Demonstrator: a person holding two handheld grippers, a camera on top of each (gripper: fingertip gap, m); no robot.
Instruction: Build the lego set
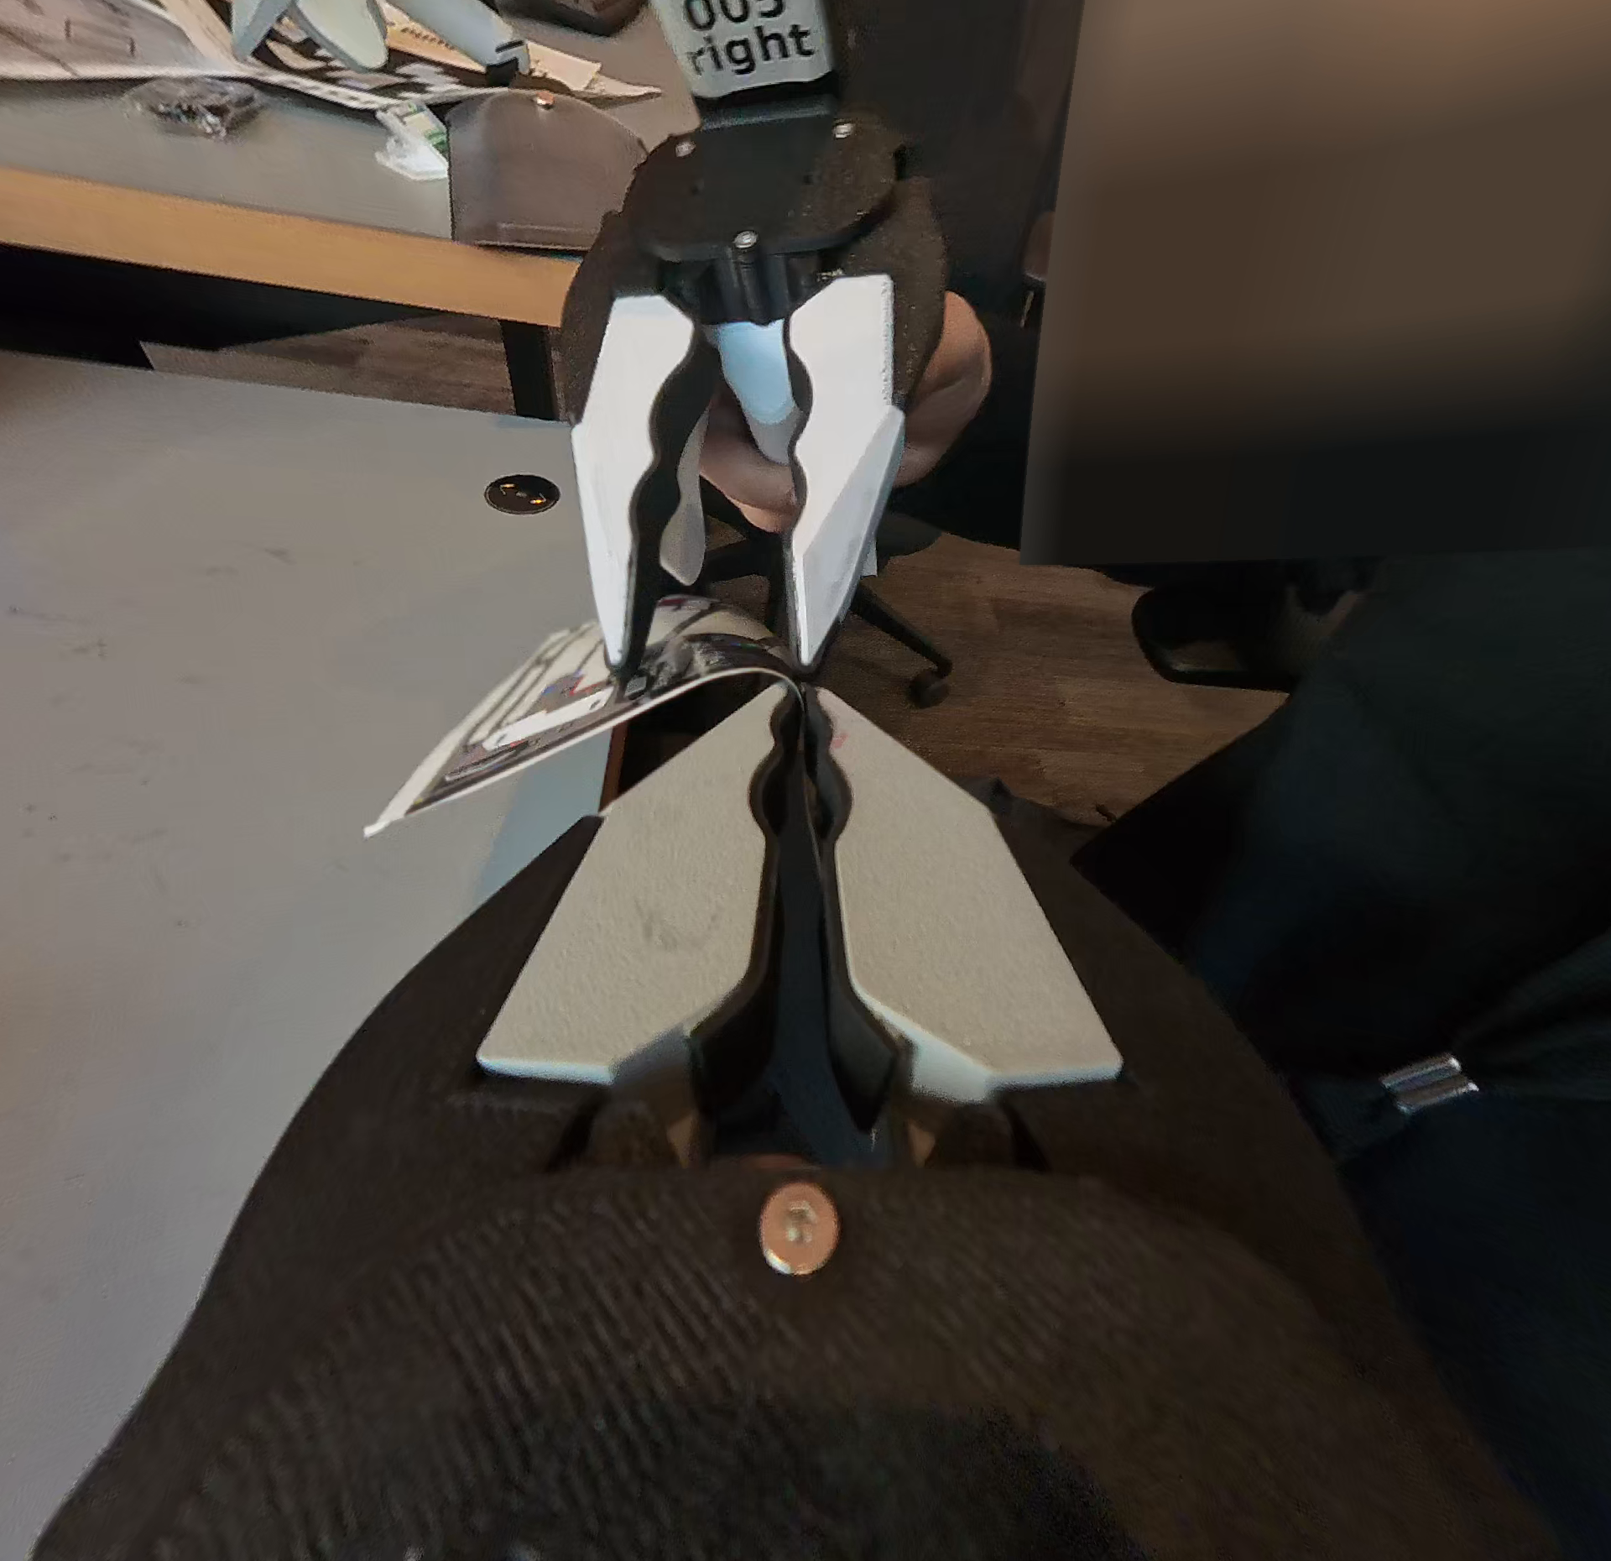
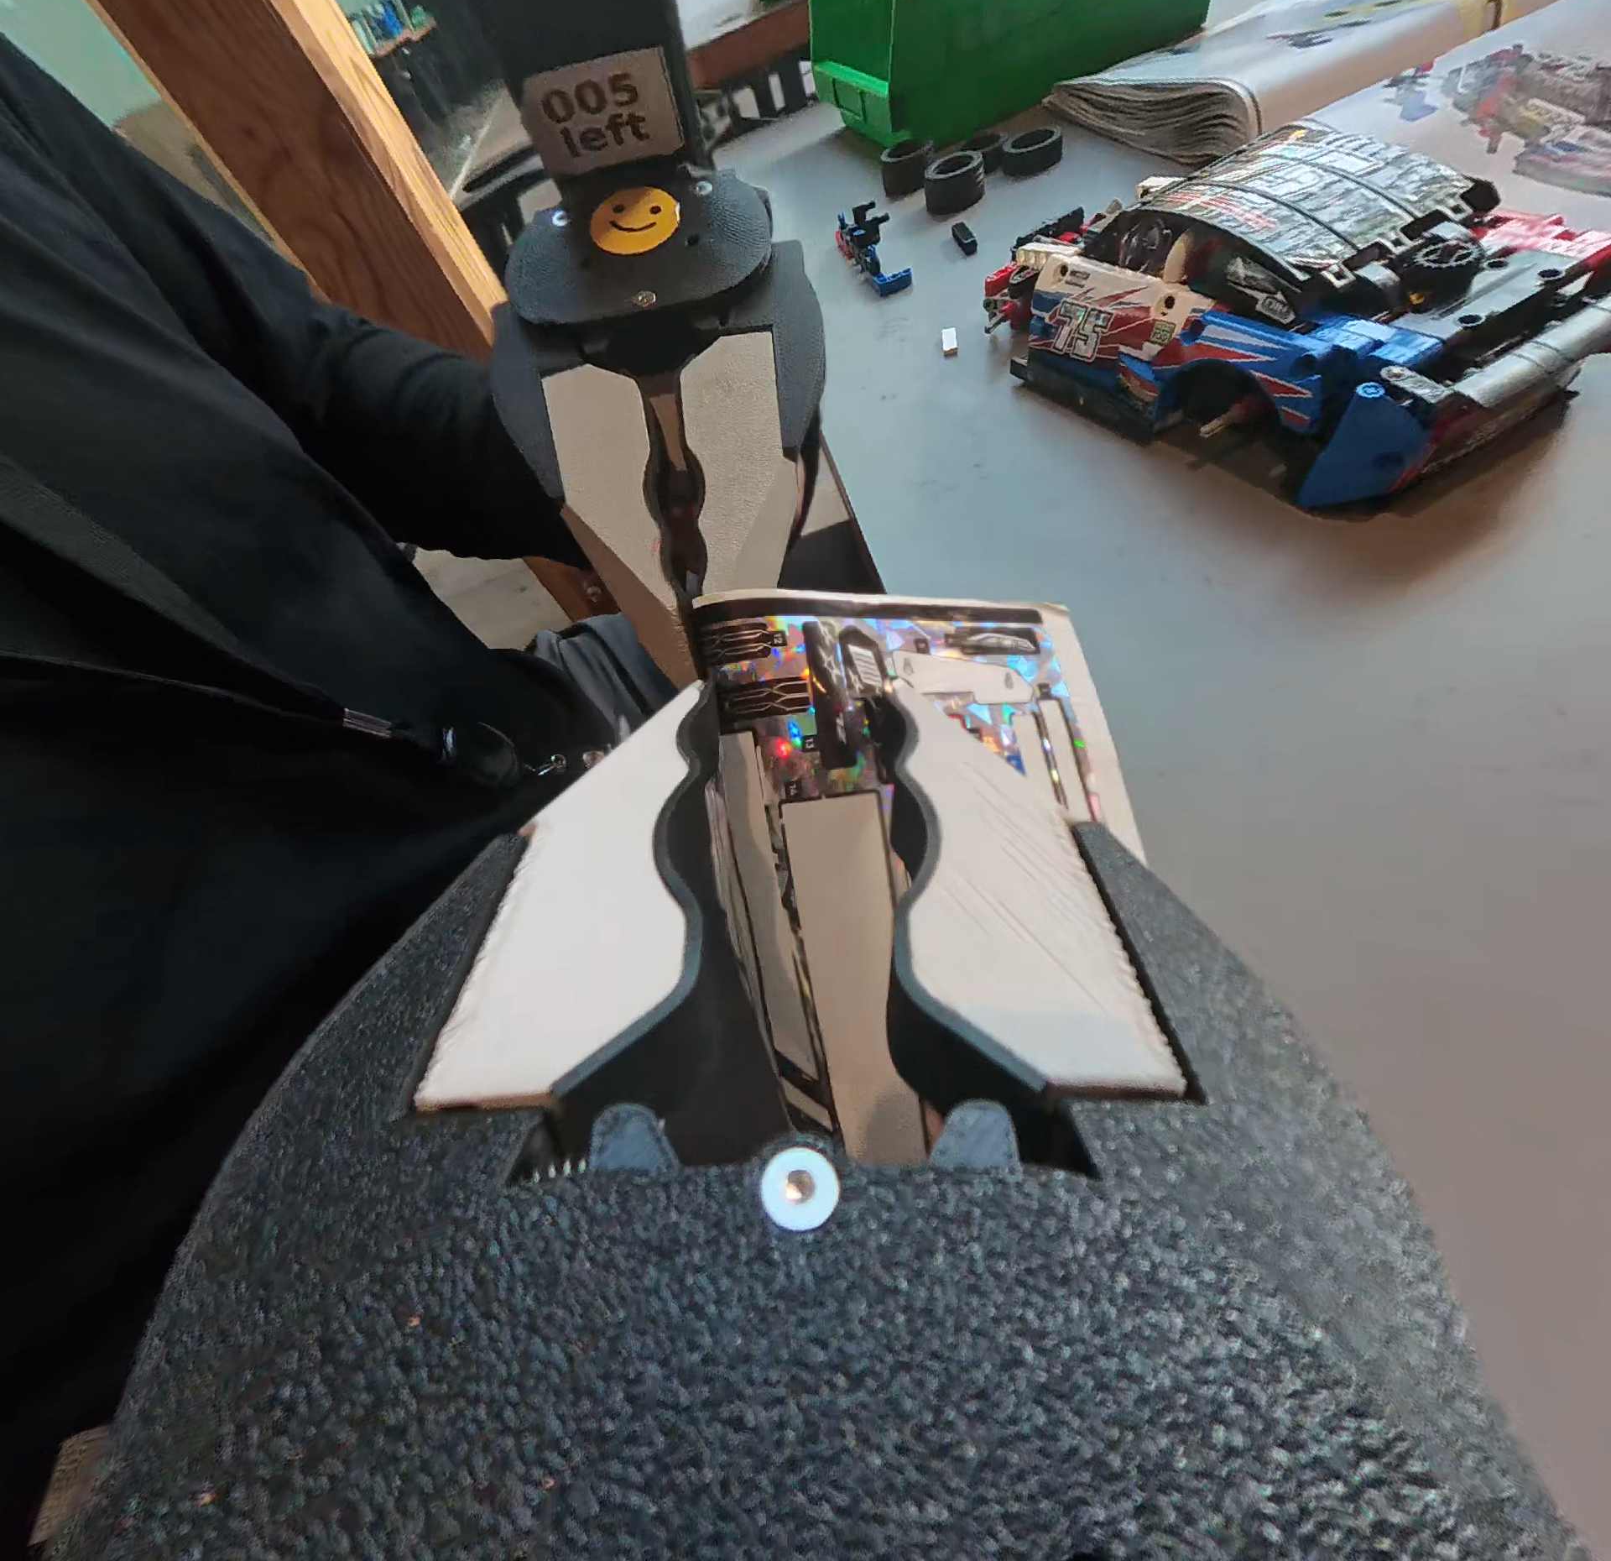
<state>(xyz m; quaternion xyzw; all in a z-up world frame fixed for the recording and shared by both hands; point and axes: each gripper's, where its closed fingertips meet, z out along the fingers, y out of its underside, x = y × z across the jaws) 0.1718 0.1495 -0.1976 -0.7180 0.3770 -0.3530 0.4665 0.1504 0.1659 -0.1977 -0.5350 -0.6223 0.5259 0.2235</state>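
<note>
Midair, left gripper [image 1: 798, 701] pinching sticker sheet [image 2: 959, 691] edge, right gripper [image 2: 798, 708] parted above.

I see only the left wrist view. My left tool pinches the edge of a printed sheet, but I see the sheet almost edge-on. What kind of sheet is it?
Observer: In the right wrist view it is a sticker sheet with a shiny holographic face. The left tool holds its far edge.
Operator: Thank you. Is the model anywhere near? My view does not show it.
Observer: Yes. A Lego race car in blue, red and white stands on the table, to the right of the sheet. Its visible wheel arch is empty.
</note>
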